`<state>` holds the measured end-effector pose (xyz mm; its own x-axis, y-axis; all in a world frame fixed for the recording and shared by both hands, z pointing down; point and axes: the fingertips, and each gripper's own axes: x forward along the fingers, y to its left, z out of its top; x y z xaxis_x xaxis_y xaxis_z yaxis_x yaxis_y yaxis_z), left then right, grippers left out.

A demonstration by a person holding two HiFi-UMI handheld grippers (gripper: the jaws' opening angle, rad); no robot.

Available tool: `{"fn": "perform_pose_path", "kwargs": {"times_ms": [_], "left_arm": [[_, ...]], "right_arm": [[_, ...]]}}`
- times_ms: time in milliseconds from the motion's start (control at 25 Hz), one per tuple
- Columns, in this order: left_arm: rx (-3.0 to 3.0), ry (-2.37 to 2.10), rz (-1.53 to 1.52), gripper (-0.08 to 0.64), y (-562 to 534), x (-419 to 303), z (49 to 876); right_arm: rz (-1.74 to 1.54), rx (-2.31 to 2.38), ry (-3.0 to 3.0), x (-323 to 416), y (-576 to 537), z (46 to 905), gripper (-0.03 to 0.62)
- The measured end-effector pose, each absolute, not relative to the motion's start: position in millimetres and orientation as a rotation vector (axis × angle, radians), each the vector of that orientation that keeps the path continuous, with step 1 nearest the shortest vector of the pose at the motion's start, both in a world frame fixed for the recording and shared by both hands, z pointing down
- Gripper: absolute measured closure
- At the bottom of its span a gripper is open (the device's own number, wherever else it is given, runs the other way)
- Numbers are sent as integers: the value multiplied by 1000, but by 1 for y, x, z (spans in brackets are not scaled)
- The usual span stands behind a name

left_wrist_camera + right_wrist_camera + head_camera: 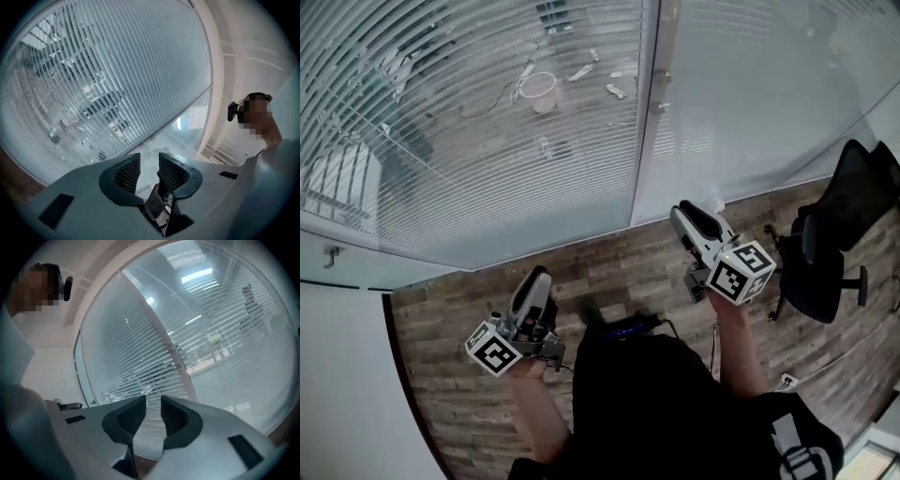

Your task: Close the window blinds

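Your left tool point(538, 275) and right tool point(679, 212) both face the white slatted window blinds point(469, 122), jaws apart, gripping nothing.

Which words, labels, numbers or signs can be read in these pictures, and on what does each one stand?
No readable text in any view.
The left marker cube and the right marker cube: black-and-white square patterns only, no letters.
The white print on the person's black shirt: too unclear to read.

Blinds point(469, 122) ahead, chair point(839, 244) at right, left tool point(538, 276) seemingly farther back than right tool point(681, 210)
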<state>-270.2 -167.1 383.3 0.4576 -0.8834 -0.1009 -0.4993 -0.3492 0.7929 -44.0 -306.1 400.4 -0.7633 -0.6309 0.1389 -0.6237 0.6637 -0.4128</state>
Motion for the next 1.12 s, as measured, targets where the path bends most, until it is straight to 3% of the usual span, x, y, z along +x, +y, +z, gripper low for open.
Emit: {"fn": "perform_pose_path", "kwargs": {"times_ms": [320,800,1120], "left_arm": [[2072,-1056,-701,436,-223,-314,378],[2071,-1071,-698,436,-249,-340,372],[2137,-1087,-678,436,-284,-304,340]], "right_arm": [[-99,-1576,2899,-55,-380,344,509],[128,-1780,2889,-69,-425,319,482],[296,-1862,2827,-59,-488,295,482]]}}
